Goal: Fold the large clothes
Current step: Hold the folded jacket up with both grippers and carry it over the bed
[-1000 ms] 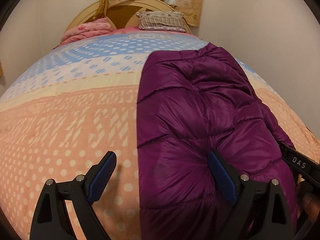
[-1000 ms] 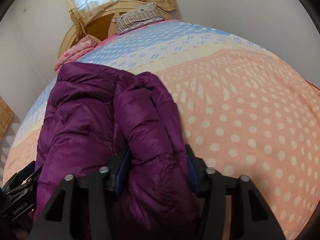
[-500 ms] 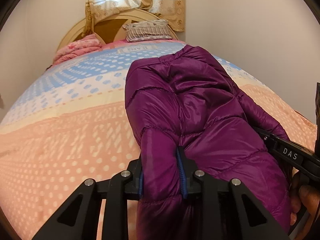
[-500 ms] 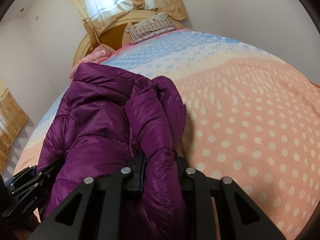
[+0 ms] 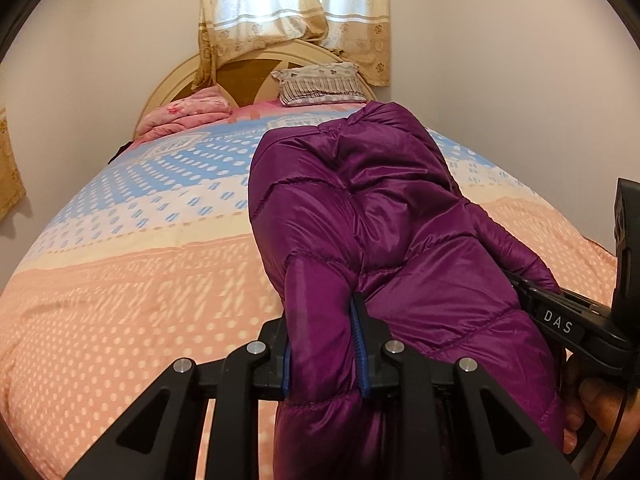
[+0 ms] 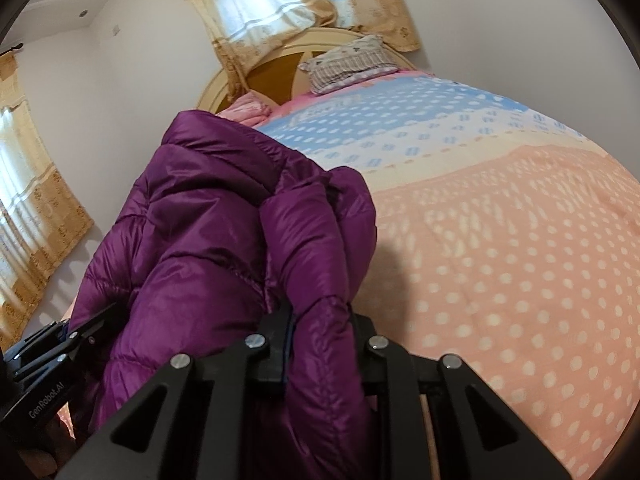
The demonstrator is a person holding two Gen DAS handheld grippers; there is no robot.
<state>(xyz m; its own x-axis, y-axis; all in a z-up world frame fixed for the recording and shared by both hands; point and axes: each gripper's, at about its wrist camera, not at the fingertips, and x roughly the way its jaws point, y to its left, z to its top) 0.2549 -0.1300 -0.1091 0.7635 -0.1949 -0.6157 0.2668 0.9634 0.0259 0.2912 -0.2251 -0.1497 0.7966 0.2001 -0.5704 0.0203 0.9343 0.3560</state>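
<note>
A purple quilted puffer jacket [image 5: 380, 220] lies lengthwise on the bed, its near end raised off the cover. My left gripper [image 5: 322, 320] is shut on a fold of its near hem, blue pads pressing both sides. In the right wrist view the same jacket [image 6: 208, 220] bulges up to the left, and my right gripper [image 6: 320, 320] is shut on another fold of the near edge. Each gripper shows in the other's view: the right one [image 5: 560, 320] at the jacket's right side, the left one [image 6: 48, 360] at its left. Part of a hand shows at the lower right of the left wrist view.
The bed cover [image 5: 120, 300] is peach with white dots, turning cream and blue farther off. A patterned pillow [image 5: 320, 84] and a folded pink quilt [image 5: 188, 114] lie by the rounded headboard [image 5: 240, 76]. Curtains [image 5: 292, 8] hang behind. A wall runs close along the right side.
Both grippers went from open around the jacket's near edge to shut on folds of it, then rose, lifting that end off the bed. More of the headboard and curtain shows now.
</note>
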